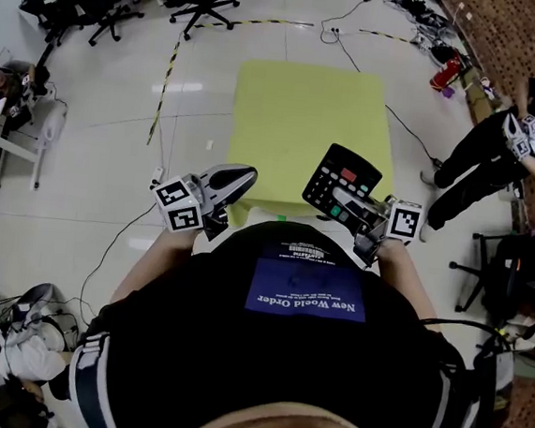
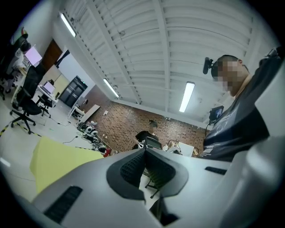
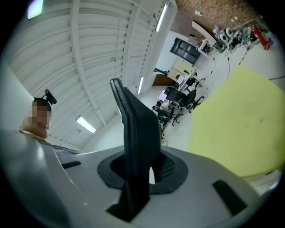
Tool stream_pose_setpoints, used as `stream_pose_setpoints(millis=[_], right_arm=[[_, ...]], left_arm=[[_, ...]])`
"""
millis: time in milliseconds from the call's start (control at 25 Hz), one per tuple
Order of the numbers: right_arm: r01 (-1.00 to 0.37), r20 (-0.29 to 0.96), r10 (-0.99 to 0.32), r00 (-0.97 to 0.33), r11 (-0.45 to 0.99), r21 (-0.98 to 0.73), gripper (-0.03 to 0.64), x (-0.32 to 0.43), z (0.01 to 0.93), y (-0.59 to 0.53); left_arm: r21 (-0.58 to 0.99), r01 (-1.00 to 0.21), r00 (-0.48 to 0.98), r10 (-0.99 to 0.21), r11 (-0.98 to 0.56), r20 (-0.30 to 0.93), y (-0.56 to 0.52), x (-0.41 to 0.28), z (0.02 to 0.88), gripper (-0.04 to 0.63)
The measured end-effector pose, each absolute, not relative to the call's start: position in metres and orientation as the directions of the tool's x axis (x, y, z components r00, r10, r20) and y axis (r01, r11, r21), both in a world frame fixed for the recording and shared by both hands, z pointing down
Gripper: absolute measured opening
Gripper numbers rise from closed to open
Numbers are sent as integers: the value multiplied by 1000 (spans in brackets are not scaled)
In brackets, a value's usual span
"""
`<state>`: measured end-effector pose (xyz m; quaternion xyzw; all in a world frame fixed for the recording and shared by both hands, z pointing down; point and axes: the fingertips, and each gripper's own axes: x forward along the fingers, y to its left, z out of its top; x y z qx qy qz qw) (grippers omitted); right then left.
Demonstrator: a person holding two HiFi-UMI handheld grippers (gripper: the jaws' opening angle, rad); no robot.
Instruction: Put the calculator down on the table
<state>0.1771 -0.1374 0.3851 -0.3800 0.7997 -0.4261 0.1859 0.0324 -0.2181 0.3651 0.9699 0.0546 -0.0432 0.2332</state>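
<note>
Left gripper point(image 1: 241, 178) is clenched on nothing, jaws together. The person's black shirt point(image 1: 306, 301) reads "New World Order". Right gripper point(image 1: 365, 216) grasps the black calculator point(image 1: 342, 182) by its near end, held in the air at the yellow-green table's point(image 1: 296, 108) near edge

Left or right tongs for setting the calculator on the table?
Right. The right tongs grip the calculator, close to the table at its near edge. The left tongs are shut on nothing, so they would likely need a handover first.
</note>
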Motion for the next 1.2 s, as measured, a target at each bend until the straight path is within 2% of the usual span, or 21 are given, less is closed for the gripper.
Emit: stream_pose_setpoints(millis=[120,320,560,800,1000,1200], right_arm=[[-438,12,-776,-631,343,-831,61,221,375,-148],[-470,20,-773,-634,364,-804,61,236,386,-144],[-444,-2,-763,-646,378,-813,61,285,376,-148],[-413,-3,-721,-693,401,-818,61,289,381,-146],[-379,38,-638,-769,408,-830,61,241,391,-180],[-349,106,-529,-842,384,-855,61,175,431,-228]], left_arm=[[444,103,993,62,-890,-106,-229,66,357,6],[424,97,989,39,-900,-143,-222,71,375,6],[409,58,993,9,-911,-120,-219,112,360,6],[422,-20,992,-70,-906,-103,-210,107,367,6],[449,-135,980,-186,-884,-72,-218,53,377,6],[529,-261,950,-312,-808,-7,-232,-18,426,6]])
